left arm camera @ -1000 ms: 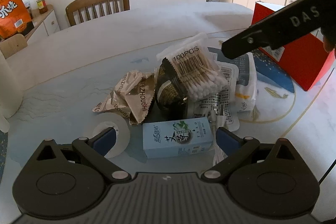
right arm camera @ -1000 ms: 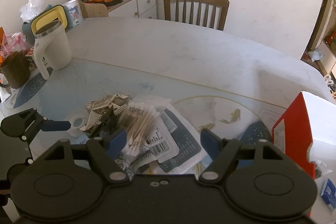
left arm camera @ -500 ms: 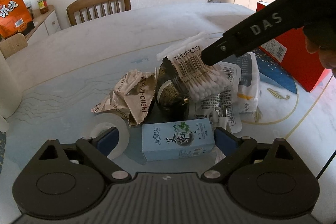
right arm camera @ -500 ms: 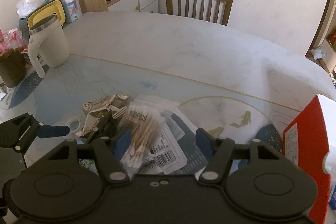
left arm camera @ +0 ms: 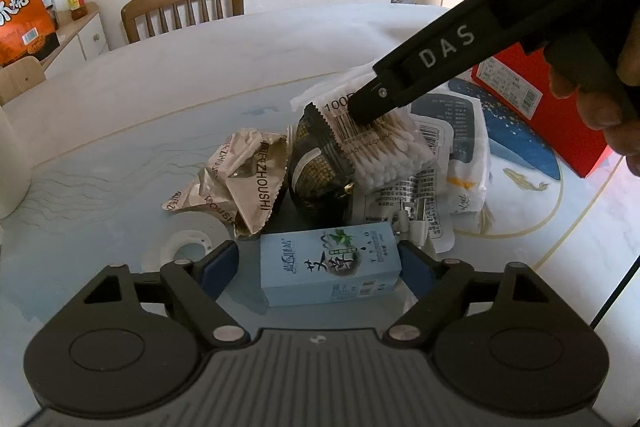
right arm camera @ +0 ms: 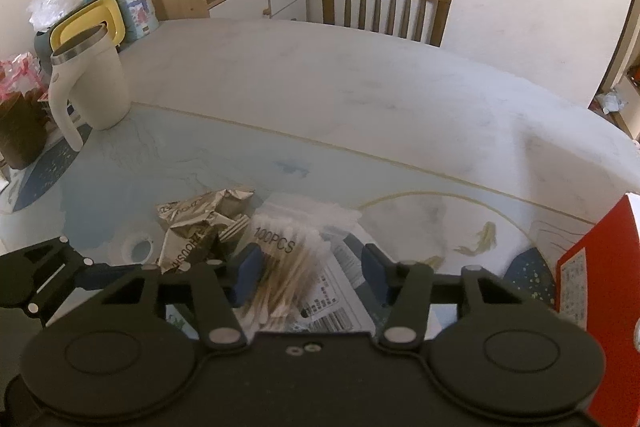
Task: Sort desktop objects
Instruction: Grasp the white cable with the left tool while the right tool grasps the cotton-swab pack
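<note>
Right claw (right arm camera: 311,273) gapes wide over the swab bag (right arm camera: 286,273) atop the table's (right arm camera: 360,99) pile. Left claw (left arm camera: 318,267), also wide, straddles the blue box (left arm camera: 330,263) beside the tape roll (left arm camera: 184,245).

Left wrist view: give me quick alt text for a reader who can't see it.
The open left gripper straddles a light blue box on the table. Beyond it, the right gripper reaches down onto a cotton swab pack atop a pile of packets.
</note>
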Demonstrator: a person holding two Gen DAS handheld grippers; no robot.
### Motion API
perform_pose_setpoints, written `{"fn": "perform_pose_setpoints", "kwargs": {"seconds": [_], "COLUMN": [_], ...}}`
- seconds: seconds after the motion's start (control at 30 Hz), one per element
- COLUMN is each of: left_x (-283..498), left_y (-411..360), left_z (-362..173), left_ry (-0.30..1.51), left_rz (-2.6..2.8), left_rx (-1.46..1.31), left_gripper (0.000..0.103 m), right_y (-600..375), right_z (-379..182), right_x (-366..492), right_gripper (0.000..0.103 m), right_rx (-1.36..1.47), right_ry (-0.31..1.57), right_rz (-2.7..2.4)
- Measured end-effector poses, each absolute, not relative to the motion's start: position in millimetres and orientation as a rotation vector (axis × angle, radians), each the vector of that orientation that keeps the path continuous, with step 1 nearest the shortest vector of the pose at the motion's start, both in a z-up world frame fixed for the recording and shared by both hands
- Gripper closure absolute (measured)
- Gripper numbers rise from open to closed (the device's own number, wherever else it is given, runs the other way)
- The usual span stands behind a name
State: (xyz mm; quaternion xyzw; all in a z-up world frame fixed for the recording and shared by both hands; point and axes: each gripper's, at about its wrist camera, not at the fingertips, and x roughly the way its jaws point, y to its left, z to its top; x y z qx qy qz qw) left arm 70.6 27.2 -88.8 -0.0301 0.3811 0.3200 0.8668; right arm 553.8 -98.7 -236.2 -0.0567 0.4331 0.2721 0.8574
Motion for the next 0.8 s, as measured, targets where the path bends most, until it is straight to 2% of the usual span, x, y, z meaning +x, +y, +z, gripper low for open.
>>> {"fn": "perform_pose_setpoints", "kwargs": {"seconds": [0.1,0.2,0.8], "left_x": [71.6,74.1,61.6], "left_y": [25.9,24.8,-1.2], "left_z": [-89.0,-88.8,-82.8], "left_ry": [0.797,0.796,0.819], "left_rz": [0.673,0.664,0.620], "left_rx": [-0.063,-0.075,-0.068], "left_gripper": [0.018,0.023,0.023], "right_y": [-99.3,-98.3,-100.7], "right_z": [-236.4,-236.8,-236.0], "right_x": [553.9,554.4,557.1], "right_gripper": [0.050,0.053,0.055], "right_rx": [-0.117,-0.119,-0.120], "right_ry": [0.911,0.913,0.908], "right_rz": [0.569,0.570,0.572]}}
